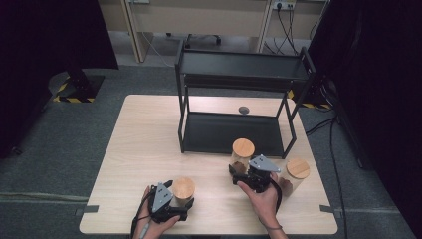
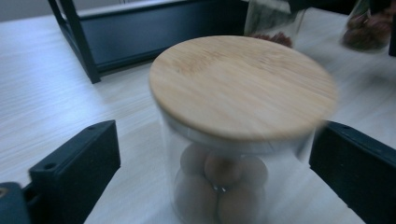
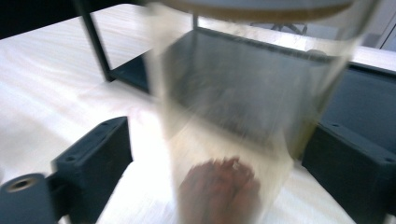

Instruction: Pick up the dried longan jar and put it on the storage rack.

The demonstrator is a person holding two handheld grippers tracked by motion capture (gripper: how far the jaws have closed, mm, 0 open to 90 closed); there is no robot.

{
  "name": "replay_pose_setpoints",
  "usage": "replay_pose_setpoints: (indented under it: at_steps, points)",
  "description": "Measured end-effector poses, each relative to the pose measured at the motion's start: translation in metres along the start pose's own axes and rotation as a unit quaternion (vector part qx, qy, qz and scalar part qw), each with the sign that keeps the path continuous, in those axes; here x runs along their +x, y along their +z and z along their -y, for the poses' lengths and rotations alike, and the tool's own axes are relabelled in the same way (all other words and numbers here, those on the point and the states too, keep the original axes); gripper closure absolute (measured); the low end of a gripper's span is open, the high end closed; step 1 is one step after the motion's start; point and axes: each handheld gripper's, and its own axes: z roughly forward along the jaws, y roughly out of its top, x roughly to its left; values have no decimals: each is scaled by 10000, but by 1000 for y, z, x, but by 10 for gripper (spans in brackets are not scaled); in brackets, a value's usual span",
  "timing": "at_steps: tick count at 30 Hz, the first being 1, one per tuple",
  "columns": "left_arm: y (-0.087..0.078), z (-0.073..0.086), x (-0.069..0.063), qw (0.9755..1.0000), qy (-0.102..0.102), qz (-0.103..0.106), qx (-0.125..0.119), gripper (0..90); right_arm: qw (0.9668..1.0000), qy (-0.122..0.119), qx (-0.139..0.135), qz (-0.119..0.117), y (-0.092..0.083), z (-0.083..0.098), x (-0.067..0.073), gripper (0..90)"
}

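A short glass jar with a wooden lid (image 1: 183,188) (image 2: 243,86) stands near the table's front edge and holds round brown balls. My left gripper (image 1: 180,195) (image 2: 219,135) is open around it, with a clear gap at the left jaw. A taller wooden-lidded glass jar (image 1: 243,149) (image 3: 243,93), with reddish-brown pieces at its bottom, stands in front of the black shelf (image 1: 231,133). My right gripper (image 1: 243,169) (image 3: 224,133) has its jaws on either side of this jar. A gap shows at its left jaw, and the view is blurred.
A third lidded jar (image 1: 297,170) stands just right of my right hand. The black two-tier shelf (image 2: 154,32) takes up the back half of the light wooden table (image 1: 144,149). A small dark round object (image 1: 244,109) lies behind the lower tier.
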Motion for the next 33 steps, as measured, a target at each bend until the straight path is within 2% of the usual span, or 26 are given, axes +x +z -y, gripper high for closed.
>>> replay_pose_setpoints:
  at_steps: [2, 6, 8, 12, 18, 24, 30, 33]
  points:
    - [-11, 4, -2, 9998, 14, -13, -184, 9, 9999, -114, -22, 20, -15, 13, 5, 65]
    - [-25, 5, -6, 9993, 29, 16, -364, 9, 9999, 0, -106, 33, -37, 41, 6, 62]
    - [-27, 4, -8, 9992, 53, 15, -396, 12, 9998, 129, -143, 8, -43, 49, 5, 57]
    - [-26, 4, -7, 9989, -6, -6, -466, 29, 9996, 207, -172, 60, -45, 53, 4, 57]
    - [-18, 2, -2, 9990, -15, -26, -453, 62, 9996, 170, -194, 71, -45, 53, 4, 56]
    - [-7, -5, -5, 9988, 111, 7, -470, 80, 9997, 184, -152, 22, -45, 53, 4, 55]
    - [3, -8, -2, 9992, 136, -15, -373, 117, 9997, 185, -137, 2, -44, 52, 3, 55]
    - [7, -10, -3, 9991, 214, 26, -361, 132, 9997, 215, -142, -7, -44, 52, 3, 55]
